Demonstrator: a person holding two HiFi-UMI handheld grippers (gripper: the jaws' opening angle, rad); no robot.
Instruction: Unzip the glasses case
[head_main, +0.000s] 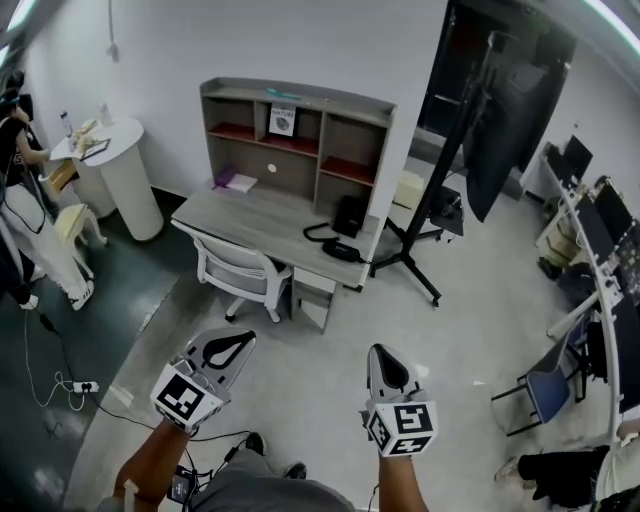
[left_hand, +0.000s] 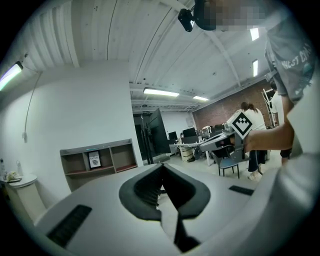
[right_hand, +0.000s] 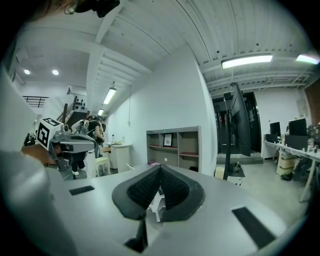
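Observation:
Both grippers are held out over the floor, well short of a grey desk (head_main: 250, 215) with a shelf unit. On the desk's right part lie two dark objects (head_main: 345, 232); I cannot tell which is the glasses case. My left gripper (head_main: 245, 338) is shut and holds nothing; in the left gripper view its jaws (left_hand: 161, 165) meet at the tips. My right gripper (head_main: 378, 350) is also shut and holds nothing, its jaws (right_hand: 160, 166) pressed together. Each gripper shows in the other's view, the right one (left_hand: 242, 125) and the left one (right_hand: 65, 142).
A white chair (head_main: 235, 270) stands before the desk. A black screen stand (head_main: 405, 265) is to the desk's right. A round white table (head_main: 125, 170) and a person (head_main: 15, 200) are at the left. A power strip (head_main: 85, 386) with cables lies on the floor. A blue chair (head_main: 545, 390) is at right.

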